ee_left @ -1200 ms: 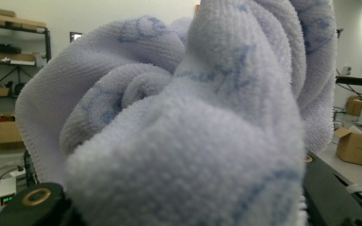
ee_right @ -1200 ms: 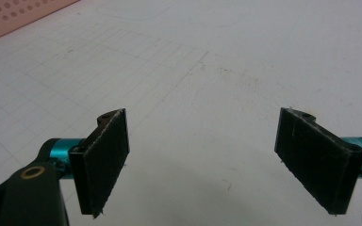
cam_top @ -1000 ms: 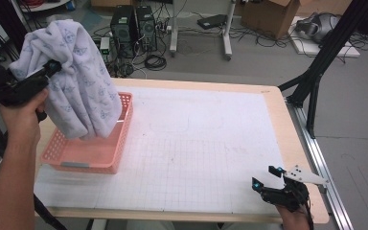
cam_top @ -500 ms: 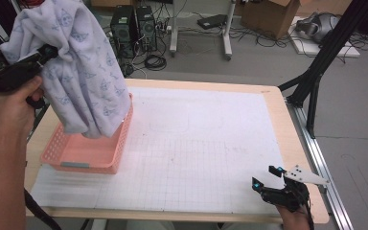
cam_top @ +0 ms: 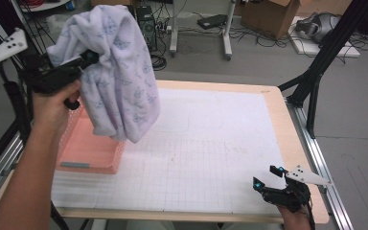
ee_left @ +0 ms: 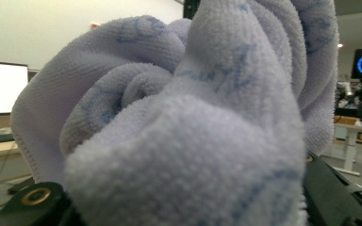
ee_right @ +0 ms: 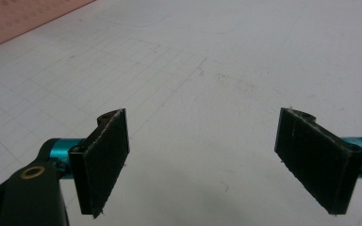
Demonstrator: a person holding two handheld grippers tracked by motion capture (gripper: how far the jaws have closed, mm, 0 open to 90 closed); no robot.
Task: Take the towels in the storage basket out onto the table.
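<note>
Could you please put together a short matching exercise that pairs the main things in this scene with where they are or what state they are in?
Things:
1. towel
2. pink basket
3. left gripper
4. right gripper

Places or states:
A. jaws open with nothing between them, low near the table's near right corner
B. hangs bunched in the air above the table's left part
C. sits on the left side of the table
D. raised, shut on a bunch of cloth

Pairs: 1-B, 2-C, 3-D, 4-A
</note>
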